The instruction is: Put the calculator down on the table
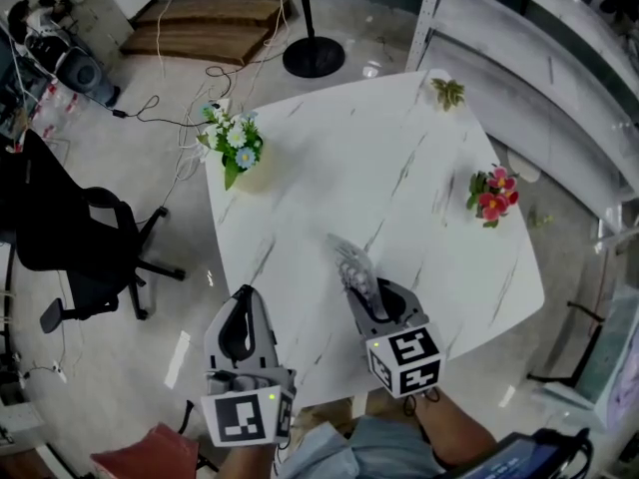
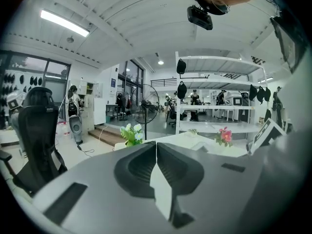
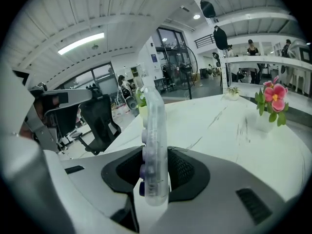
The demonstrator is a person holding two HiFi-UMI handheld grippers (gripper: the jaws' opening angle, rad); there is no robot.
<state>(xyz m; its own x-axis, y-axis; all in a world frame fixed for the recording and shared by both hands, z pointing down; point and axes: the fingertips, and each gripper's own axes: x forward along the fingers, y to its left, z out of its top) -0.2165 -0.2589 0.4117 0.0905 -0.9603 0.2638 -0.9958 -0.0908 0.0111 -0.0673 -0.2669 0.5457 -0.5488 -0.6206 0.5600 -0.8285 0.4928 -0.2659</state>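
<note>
Tongs in my right hand (image 1: 361,282) are clamped on the calculator (image 1: 351,262), one pad on each flat face. In the right gripper view the tongs (image 3: 155,167) hold its near end, and the calculator (image 3: 155,126) stands on edge, a clear plastic slab with purple keys facing left, its long body reaching out past the tips. From the head view it juts forward over the near part of the desk (image 1: 399,168), which is white with thin grey veins. I cannot tell whether its far end touches the top.

My left tongs (image 1: 244,295) are closed with nothing in them. In the left gripper view the tongs (image 2: 156,152) meet tip to tip. They hang by the desk's near left edge, well apart from the calculator.

On the desk's left corner sits a bunch of white and blue flowers (image 1: 236,144). Pink flowers (image 1: 493,196) stand near the right edge, and a small green plant (image 1: 448,92) is at the far corner. A black office chair (image 1: 70,238) is on the floor to the left, and a fan stand (image 1: 314,56) rises beyond the desk.
</note>
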